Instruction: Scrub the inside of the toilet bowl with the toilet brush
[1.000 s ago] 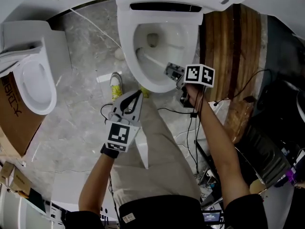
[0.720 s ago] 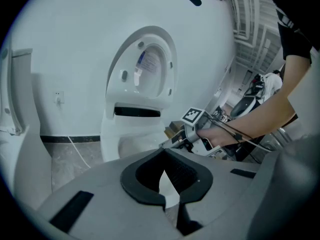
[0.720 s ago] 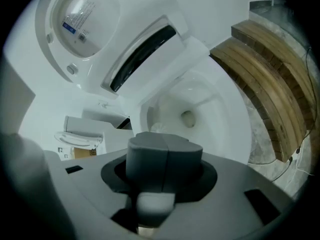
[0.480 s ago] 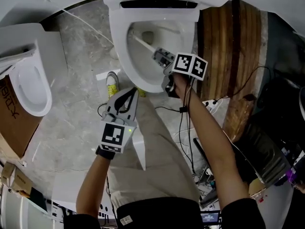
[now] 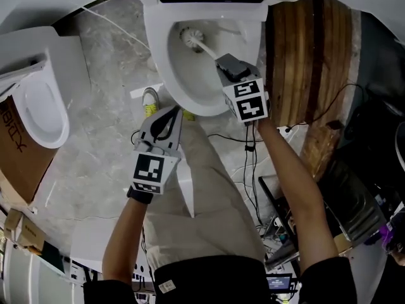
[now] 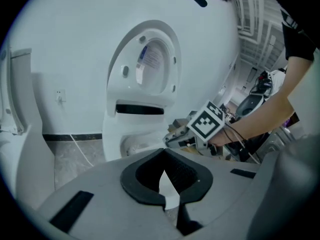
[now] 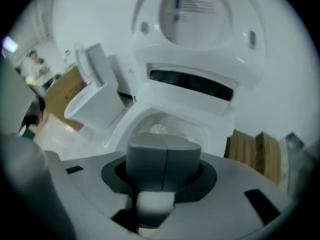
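Held the right hand-held gripper clamped on the white handle of the toilet brush, grey jaws pressed together around it in the right gripper view, the handle's near end showing just below them. Reached from the front right of the rim down into the toilet bowl, with the round bristle head low at the back left of the basin, at or near the porcelain; could not tell contact. Saw the same head straight ahead past the jaws, under the raised lid. Carried the left hand-held gripper in front of the bowl, beside the person's trouser leg, black pads met at the tips with nothing between them, pointing toward the toilet. Stood on a grey marbled floor, one yellow-green shoe just beside the bowl's base. Noted a second white toilet well apart on the left with a cardboard box beside it, a brown wooden panel right of the bowl, and black cables trailing across the floor near the right forearm.
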Available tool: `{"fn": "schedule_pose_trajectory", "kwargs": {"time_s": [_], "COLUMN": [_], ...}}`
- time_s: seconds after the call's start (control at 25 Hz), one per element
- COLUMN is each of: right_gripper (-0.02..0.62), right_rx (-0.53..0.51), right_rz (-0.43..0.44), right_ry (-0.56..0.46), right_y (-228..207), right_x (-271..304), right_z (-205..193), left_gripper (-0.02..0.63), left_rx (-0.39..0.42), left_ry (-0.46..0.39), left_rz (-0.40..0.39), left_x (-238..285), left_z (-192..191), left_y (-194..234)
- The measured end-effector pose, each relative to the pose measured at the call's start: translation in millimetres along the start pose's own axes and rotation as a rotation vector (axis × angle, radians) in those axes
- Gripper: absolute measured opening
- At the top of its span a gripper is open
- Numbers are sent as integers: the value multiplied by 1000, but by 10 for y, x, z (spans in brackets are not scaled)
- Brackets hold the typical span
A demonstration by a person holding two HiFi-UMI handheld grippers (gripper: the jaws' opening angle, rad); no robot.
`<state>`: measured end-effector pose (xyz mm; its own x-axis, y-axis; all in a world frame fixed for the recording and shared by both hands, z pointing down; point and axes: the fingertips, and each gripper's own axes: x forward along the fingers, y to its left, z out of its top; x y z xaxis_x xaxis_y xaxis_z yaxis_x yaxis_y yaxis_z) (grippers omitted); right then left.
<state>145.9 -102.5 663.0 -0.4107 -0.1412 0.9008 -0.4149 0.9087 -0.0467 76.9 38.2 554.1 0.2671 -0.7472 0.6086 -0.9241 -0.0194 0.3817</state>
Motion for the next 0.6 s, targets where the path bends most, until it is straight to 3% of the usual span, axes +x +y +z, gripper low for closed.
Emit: {"fn": "schedule_pose_trajectory", "kwargs": {"time_s": [0.08,0.2,0.6], "right_gripper": [163,163,160], "right_rx": [-237,-469,-904], "right_rz": [11,40,-102], "right_ry": [25,51,42], "right_y": [133,334,318], "right_x": [22,129,495], "right_z": [-18,-78,103], "left_gripper": [18,18,18], "left_rx": [-10,-11,-51], "left_ry": [-5,-5,-10], "left_rz": [13,17,23], "left_x": [-7,-36,-4], "left_z": [37,42,-44], "left_y": [29,54,156]}}
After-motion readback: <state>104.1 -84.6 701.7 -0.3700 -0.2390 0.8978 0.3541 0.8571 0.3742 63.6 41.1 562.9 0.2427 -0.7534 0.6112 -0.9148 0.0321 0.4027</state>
